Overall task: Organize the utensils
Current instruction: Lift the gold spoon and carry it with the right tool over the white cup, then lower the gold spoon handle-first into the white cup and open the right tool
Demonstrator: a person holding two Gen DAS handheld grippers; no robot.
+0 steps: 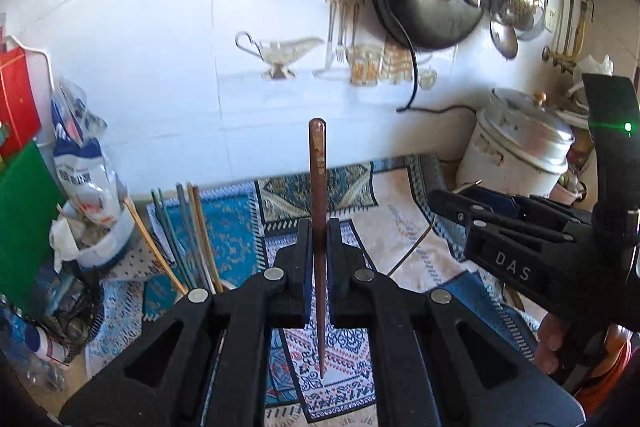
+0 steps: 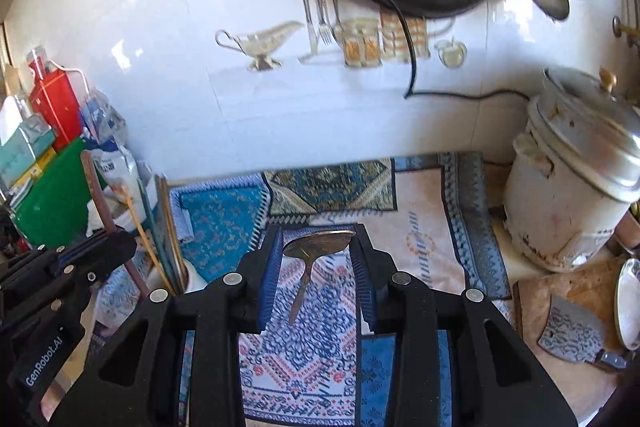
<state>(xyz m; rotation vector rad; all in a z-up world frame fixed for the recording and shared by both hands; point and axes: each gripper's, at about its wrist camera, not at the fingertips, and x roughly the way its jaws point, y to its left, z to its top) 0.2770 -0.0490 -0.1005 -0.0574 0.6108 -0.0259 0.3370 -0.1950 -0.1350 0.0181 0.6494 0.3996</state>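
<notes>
A: Item one: left gripper (image 1: 319, 247), fingers pinching a brown chopstick (image 1: 317, 163) upright, frame centre.

B: Item two: right gripper (image 2: 318, 259), fingers holding a brass spoon (image 2: 318, 245) by its bowl. Step: carrying. Next, probably: lower both into the white holder (image 2: 194, 279), lower left.

Reddish-brown chopstick (image 1: 317, 187) (blue-patterned mat (image 1: 224, 219))

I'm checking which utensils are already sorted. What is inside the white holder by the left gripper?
Several chopsticks stand upright in the white holder: green-grey, tan and one yellowish, leaning against the wall. Their lower ends and the holder's bottom are hidden behind the left gripper.
</notes>
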